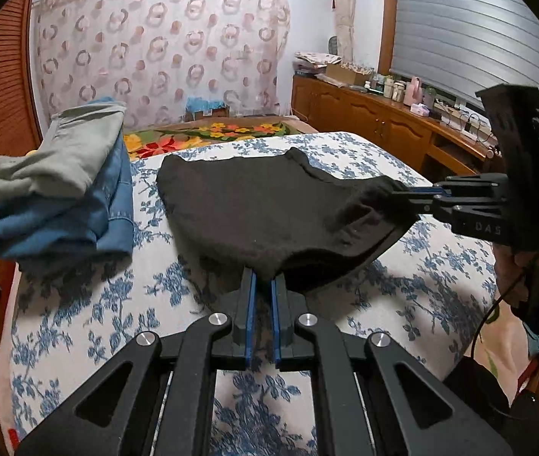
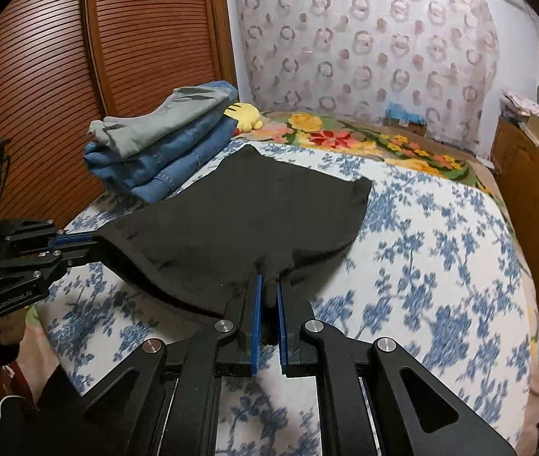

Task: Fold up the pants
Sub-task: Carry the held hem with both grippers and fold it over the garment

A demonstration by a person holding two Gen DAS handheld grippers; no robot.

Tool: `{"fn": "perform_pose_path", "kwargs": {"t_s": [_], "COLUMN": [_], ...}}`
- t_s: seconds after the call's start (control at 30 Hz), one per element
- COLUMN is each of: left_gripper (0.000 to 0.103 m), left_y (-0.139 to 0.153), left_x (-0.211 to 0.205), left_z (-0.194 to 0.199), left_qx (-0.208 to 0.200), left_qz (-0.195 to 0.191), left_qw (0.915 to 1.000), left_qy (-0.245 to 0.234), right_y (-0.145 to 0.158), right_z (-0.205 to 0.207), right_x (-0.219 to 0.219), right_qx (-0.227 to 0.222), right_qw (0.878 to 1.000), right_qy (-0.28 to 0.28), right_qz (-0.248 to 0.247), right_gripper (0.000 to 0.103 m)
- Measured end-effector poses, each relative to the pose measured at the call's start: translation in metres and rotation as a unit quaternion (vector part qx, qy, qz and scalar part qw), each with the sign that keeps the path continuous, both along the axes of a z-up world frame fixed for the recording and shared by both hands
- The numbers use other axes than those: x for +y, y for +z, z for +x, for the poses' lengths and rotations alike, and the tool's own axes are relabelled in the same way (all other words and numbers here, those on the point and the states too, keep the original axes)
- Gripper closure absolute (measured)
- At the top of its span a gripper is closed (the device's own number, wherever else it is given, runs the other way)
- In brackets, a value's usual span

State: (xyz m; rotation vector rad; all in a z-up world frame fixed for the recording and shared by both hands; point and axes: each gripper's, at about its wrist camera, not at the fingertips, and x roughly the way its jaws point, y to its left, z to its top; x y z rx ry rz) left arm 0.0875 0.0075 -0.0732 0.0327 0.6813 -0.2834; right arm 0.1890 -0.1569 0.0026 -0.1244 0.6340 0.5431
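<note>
From the left wrist, a bed (image 1: 345, 144) under a blue-flowered cover filled the view, with a wooden sideboard (image 1: 376, 117) of small clutter along the right; the black pants (image 1: 265, 205) lay mid-bed beside a stack of folded clothes (image 1: 64, 182), the left gripper (image 1: 263, 277) clamped on their near edge and the right gripper (image 1: 402, 199) pinching the right corner. The right wrist view added a slatted wooden door (image 2: 60, 57) and a yellow plush toy (image 2: 244, 114) behind the stack, its blue-lined fingers (image 2: 256, 304) closed on bunched black cloth.
</note>
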Motion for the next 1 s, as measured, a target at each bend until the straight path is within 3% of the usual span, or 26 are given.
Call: {"fn": "perform_pose_path", "kwargs": {"t_s": [0.47, 1.0], "left_gripper": [0.095, 0.095], "left_y": [0.018, 0.051], "left_x": [-0.009, -0.011], "left_z": [-0.033, -0.064], "left_qx": [-0.023, -0.064], "left_qz": [-0.005, -0.015], "left_qw": [0.9996, 0.9974], "left_qy": [-0.017, -0.031], "right_y": [0.0, 0.03], "right_z": [-0.039, -0.085], "right_x": [-0.017, -0.03], "right_qx": [-0.015, -0.046], "right_qw": [0.999, 0.998], "right_qy": [-0.004, 0.012], "right_qz": [0.029, 0.038], "right_gripper": [0.096, 0.096]}}
